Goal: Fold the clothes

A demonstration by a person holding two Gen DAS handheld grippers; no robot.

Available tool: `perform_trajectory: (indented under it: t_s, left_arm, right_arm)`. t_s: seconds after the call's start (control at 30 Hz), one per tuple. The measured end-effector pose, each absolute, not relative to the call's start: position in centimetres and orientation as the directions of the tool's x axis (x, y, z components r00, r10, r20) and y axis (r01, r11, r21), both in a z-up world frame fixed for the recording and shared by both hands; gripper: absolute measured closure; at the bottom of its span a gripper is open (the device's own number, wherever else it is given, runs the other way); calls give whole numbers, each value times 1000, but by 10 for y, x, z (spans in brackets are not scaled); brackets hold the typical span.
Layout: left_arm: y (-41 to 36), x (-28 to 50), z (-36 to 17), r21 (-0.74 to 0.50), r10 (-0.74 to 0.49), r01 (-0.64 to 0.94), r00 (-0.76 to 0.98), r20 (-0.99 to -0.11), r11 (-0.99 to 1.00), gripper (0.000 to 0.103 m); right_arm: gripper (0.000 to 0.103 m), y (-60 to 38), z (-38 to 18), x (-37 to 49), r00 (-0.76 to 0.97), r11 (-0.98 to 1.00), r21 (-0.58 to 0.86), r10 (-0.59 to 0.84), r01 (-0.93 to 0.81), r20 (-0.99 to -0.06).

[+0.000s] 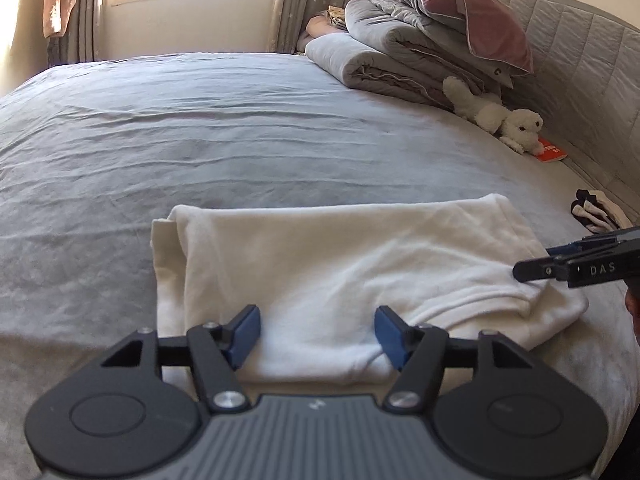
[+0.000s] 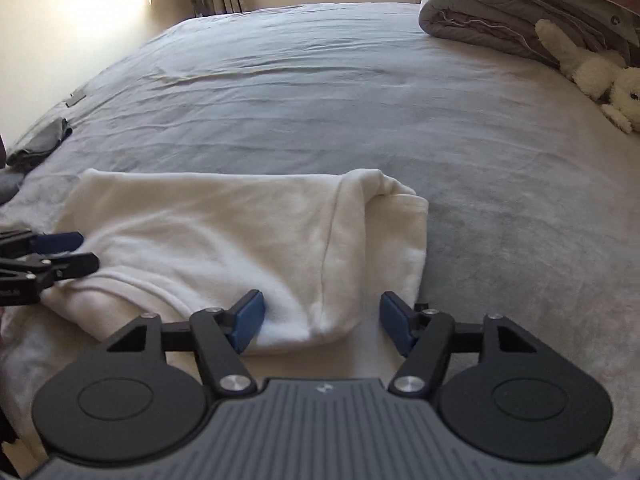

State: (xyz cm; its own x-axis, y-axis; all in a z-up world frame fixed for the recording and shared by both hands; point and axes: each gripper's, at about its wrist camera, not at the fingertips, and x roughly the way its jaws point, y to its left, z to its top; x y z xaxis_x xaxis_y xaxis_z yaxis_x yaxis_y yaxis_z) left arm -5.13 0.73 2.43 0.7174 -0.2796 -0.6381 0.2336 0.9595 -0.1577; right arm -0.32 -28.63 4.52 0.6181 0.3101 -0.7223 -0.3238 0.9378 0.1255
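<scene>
My left gripper [image 1: 318,332] is hovering with jaws spread over the near edge of the folded white garment [image 1: 340,264], gripping nothing. My right gripper [image 2: 322,320] is hanging spread over its right end. The garment is lying on the grey bed [image 1: 200,128].

The orange book [image 1: 552,151] lies half under the plush dog [image 1: 516,124] (title unreadable).

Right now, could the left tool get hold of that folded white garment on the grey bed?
Probably yes. The left tool hangs open right over the folded white fleece garment's near edge, with nothing between them; the right tool sits at the other end, out of its way.
</scene>
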Motion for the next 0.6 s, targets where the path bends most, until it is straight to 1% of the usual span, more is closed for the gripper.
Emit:
perform_trajectory:
  t_s: [0.03,0.07,0.1,0.2,0.33,0.4,0.5,0.6]
  left_arm:
    - [9,-52,24,-164,-282,231,717,-638,959,38]
    - [10,-52,24,-167,-283,231,717,-636,959,38]
    - [10,-53,23,-167,-283,230,718,-636,959,38]
    - [6,-53,23,-155,-275,231,720,-637,961,38]
    - [6,-53,24,-157,-274,227,719,-638,961,38]
    - [6,-53,24,-157,-275,228,719,-638,961,38]
    - [6,-53,24,-155,-274,228,719,-639,961,38]
    - [5,-53,24,-153,-271,226,719,-640,962,38]
  right_arm:
    - [64,-287,45,-3,626,943,114,295,-313,-722]
    - [73,-289,46,-3,635,947,111,287,-302,-717]
    - [76,-292,49,-3,647,949,118,286,-291,-707]
    - [80,-296,53,-3,664,953,122,282,-278,-692]
    - [80,-288,44,3,630,954,74,247,-289,-736]
    - [80,-285,43,4,625,953,61,243,-298,-741]
    - [80,-284,53,0,685,952,26,237,-304,-689]
    - [80,-281,66,-4,773,955,-24,226,-297,-593]
